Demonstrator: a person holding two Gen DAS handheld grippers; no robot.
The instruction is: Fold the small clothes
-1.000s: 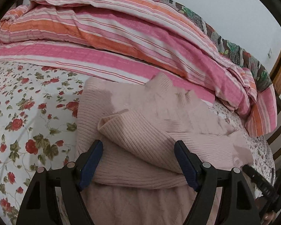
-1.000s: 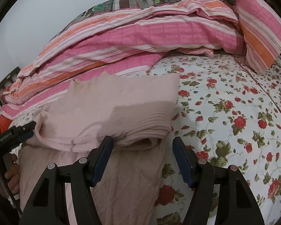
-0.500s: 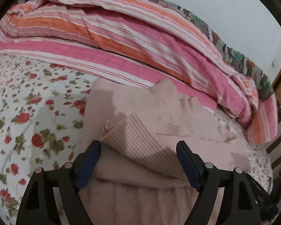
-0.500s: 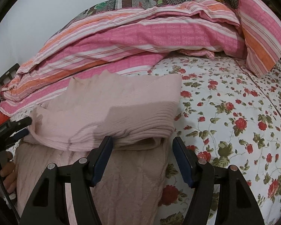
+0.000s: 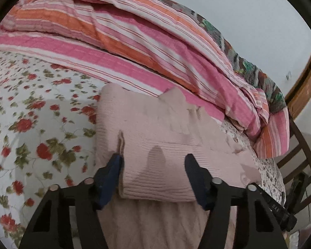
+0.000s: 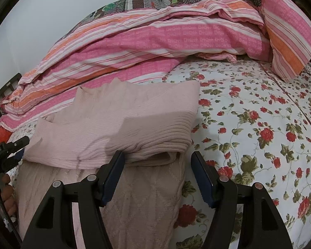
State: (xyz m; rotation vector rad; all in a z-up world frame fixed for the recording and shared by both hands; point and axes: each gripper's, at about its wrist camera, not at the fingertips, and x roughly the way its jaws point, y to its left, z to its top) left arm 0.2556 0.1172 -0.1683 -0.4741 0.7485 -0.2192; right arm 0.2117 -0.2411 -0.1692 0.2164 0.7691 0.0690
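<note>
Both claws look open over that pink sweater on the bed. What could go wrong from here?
1. The sweater is only loosely folded, and a ridge of knit stands against the left claw; closing there might pinch one layer and drag the fold open.
2. The right claw sits at the fold's edge, so it could also catch the floral sheet.
3. The striped quilt lies close behind, so pushing forward may bunch the sweater against it.

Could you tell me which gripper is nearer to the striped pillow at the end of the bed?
Right. The right gripper sits at the sweater edge facing the pillow; the left gripper is across the sweater.
</note>
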